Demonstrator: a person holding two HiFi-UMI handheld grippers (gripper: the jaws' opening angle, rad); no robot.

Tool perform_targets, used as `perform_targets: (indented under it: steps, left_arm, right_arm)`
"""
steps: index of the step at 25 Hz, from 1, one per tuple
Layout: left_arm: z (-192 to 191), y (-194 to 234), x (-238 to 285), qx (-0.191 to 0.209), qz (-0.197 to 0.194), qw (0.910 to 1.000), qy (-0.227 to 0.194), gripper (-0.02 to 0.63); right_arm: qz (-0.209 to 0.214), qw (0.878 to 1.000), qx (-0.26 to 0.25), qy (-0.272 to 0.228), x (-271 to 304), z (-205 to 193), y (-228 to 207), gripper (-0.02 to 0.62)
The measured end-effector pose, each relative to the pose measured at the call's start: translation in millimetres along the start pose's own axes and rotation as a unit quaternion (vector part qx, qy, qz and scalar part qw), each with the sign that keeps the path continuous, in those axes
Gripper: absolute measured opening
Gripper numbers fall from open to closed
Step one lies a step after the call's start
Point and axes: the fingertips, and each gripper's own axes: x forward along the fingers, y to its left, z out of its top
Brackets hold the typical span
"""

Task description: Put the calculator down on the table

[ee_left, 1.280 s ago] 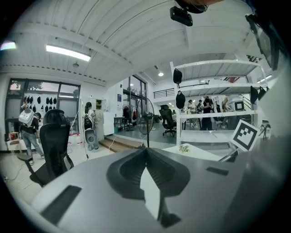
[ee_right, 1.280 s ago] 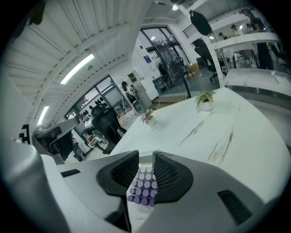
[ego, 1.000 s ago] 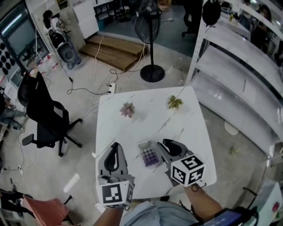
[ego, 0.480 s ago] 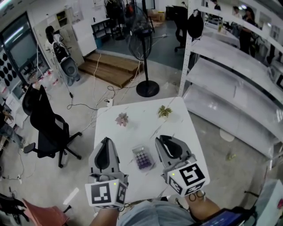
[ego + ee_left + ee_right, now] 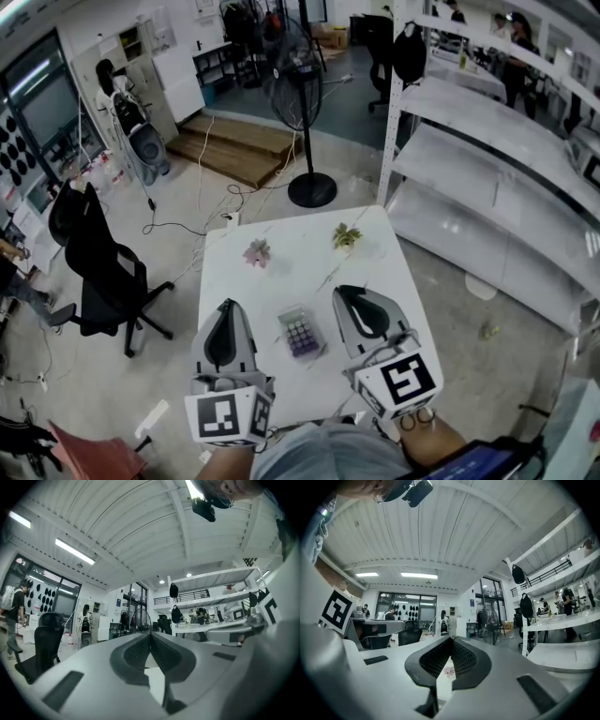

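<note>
Left hand-held gripper (image 5: 228,304) and right hand-held gripper (image 5: 343,290) closed, empty, calculator (image 5: 302,333) flat on white table (image 5: 281,281), fan (image 5: 298,89), office chair (image 5: 98,262) nearby

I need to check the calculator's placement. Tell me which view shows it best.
The head view: the calculator lies flat on the white table, fully visible from above. Both gripper views look out over the room; neither shows it.

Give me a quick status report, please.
Left gripper and right gripper shut, empty. Calculator flat on table between them. Nothing in the way.
</note>
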Motion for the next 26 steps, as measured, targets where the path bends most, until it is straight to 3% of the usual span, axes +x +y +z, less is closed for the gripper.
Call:
perform_targets:
  steps: [26]
  left_arm:
    - [-13, -12, 11, 0.004, -0.011, 0.9998, 0.016, 0.008]
  right_arm:
    - [0.001, 1.000, -0.003, -0.001, 7, -9, -10, 0.012]
